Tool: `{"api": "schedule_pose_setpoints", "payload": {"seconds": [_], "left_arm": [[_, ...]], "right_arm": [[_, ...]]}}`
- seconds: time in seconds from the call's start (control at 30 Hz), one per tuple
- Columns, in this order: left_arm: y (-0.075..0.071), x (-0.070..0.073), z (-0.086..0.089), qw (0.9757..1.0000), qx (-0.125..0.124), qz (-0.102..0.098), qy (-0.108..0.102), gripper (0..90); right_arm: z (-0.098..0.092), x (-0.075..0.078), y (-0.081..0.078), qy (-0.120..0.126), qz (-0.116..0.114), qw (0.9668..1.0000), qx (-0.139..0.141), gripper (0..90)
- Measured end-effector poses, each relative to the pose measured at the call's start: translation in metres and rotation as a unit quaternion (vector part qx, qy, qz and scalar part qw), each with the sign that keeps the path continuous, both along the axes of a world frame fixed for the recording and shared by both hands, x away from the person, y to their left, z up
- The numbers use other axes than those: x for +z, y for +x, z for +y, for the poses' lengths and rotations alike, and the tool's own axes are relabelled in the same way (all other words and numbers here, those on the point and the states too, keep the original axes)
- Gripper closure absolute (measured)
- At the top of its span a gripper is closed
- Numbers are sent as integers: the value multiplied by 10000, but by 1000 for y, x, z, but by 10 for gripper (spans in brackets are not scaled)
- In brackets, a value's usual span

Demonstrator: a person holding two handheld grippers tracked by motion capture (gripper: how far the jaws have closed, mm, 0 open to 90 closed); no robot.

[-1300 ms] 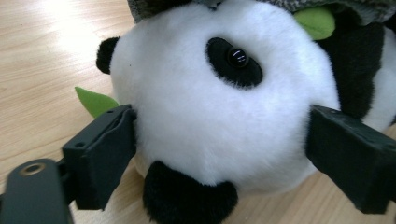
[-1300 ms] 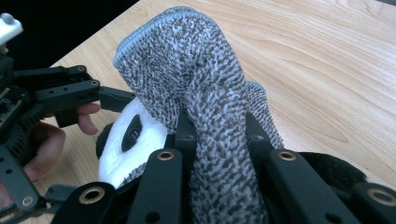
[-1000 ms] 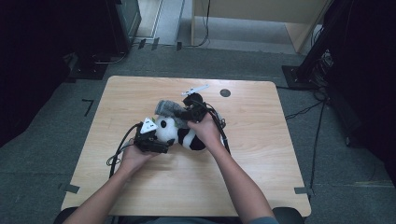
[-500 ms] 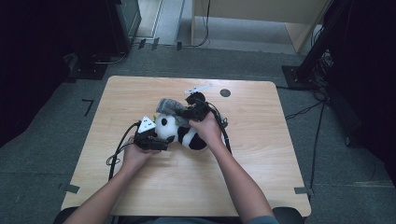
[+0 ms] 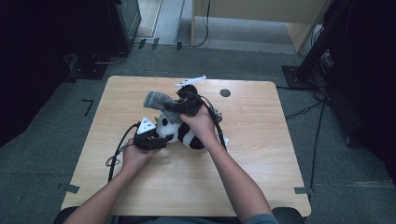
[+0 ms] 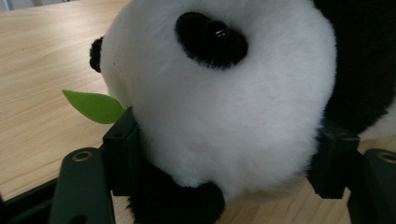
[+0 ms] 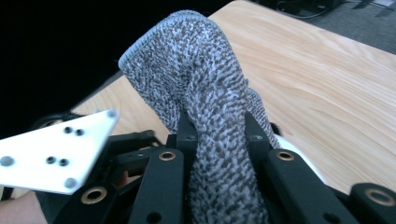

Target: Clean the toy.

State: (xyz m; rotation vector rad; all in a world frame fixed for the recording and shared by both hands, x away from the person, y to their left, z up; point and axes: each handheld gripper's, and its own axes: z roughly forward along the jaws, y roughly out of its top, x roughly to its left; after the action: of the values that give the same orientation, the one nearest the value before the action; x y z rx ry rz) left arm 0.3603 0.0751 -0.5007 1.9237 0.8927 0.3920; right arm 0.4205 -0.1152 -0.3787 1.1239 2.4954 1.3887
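High view: the panda (image 5: 180, 133) lies mid-desk (image 5: 261, 154), its head between the jaws of the left gripper (image 6: 224, 163), which have just been closing and now press its sides. The right gripper (image 7: 217, 140) is clamped on the grey cloth (image 7: 205, 88); the cloth should be lifted slowly while the panda is pinned.

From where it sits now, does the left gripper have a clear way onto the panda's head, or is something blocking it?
Probably yes. The left gripper already has the panda's head between its jaws, which have just been closing, and nothing sits between. The right gripper holds the grey cloth above, out of the way.
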Motion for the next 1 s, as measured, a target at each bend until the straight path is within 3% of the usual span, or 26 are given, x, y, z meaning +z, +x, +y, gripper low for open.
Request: {"api": "schedule_pose_setpoints", "payload": {"seconds": [0.03, 0.1, 0.17, 0.27, 0.4, 0.5, 0.57, 0.63, 0.7, 0.73, 0.93, 1.0], "left_arm": [[0, 0, 0, 10000, 5, 5, 10, 294], [-1, 1, 0, 10000, 14, 28, 24, 297], [0, 1, 0, 9999, 3, 62, 79, 310], [-1, 2, 0, 10000, -2, 46, 58, 344], [0, 2, 1, 10000, 5, 73, 43, 362], [0, 3, 1, 9999, -5, 61, 80, 373], [0, 2, 1, 9999, -13, 62, 81, 374], [0, 3, 0, 9999, -27, 44, 95, 374], [-1, 3, -1, 9999, -39, 6, 109, 374], [-1, 4, -1, 9999, -43, 7, 109, 374], [-1, 4, 0, 9999, -48, 29, 114, 377], [-1, 4, 0, 9999, -64, 21, 118, 377]], "right_arm": [[6, -2, -1, -103, -15, 9999, 43, 763], [14, -12, -1, -362, 169, 9992, 101, 762], [18, -27, 2, -733, 321, 9967, 154, 760], [14, -29, 2, -765, 221, 9967, 149, 760], [8, -25, 5, -1152, -43, 9933, 51, 758], [-8, -25, 12, -967, 163, 9951, -154, 755], [-22, -27, 19, -1019, 268, 9937, -379, 756], [-37, -32, 26, -1039, 524, 9917, -539, 757], [-53, -37, 32, -775, 798, 9919, -608, 759], [-58, -38, 33, -721, 828, 9919, -640, 759], [-68, -31, 34, -1134, 268, 9876, -1051, 759], [-74, -30, 35, -1137, 258, 9863, -1170, 759]]}}
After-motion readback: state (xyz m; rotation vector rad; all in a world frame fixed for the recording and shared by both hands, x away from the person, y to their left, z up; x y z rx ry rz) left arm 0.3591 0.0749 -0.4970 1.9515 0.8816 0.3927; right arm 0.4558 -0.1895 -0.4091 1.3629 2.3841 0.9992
